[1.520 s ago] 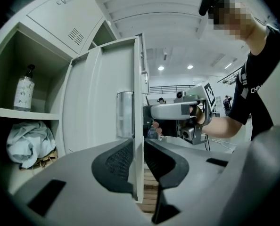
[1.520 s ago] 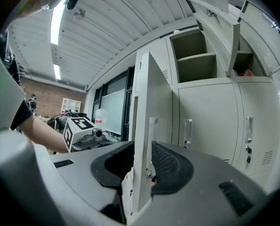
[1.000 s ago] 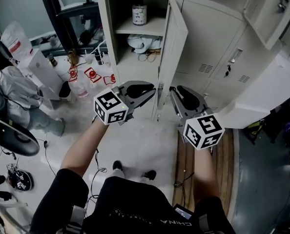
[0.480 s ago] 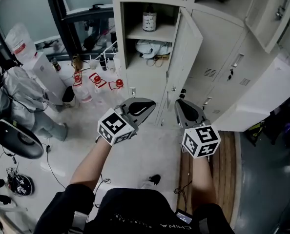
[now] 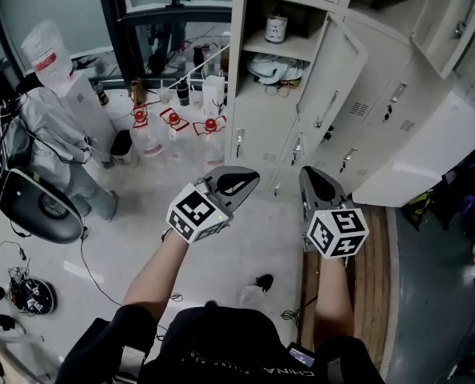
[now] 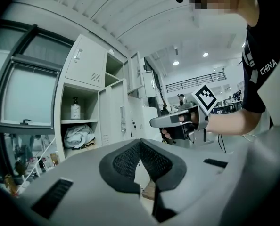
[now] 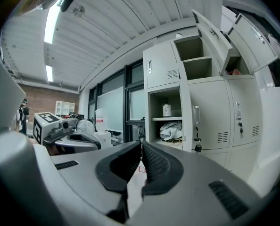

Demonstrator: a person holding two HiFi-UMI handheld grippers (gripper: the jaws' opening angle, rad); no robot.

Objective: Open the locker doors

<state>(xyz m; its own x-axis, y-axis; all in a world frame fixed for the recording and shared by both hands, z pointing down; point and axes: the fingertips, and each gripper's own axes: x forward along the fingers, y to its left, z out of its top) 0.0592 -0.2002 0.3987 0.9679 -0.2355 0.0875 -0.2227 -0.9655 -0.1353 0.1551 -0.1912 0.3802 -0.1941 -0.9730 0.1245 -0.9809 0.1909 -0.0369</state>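
A bank of cream lockers (image 5: 397, 94) stands ahead. One middle compartment (image 5: 279, 50) is open, its door (image 5: 333, 78) swung out to the right, with a bottle (image 5: 277, 27) on its shelf and a bundled cloth (image 5: 271, 69) below. My left gripper (image 5: 245, 181) and right gripper (image 5: 312, 178) hang side by side over the floor, well short of the lockers. Both are shut with nothing between their pads. In the right gripper view the jaws (image 7: 141, 145) point at the open compartment (image 7: 170, 119), and an upper door (image 7: 210, 36) stands raised. The left gripper view (image 6: 140, 142) shows the same lockers (image 6: 78, 121).
Water jugs with red caps (image 5: 173, 122) stand on the floor left of the lockers. A dark chair (image 5: 37, 206) and cables lie at the far left. A large white door panel (image 5: 429, 158) juts out at the right, above a wooden floor strip (image 5: 373, 270).
Both grippers have drawn back from the edge of the open locker door. The view has backed away, so the lockers now sit farther off and more to the right.
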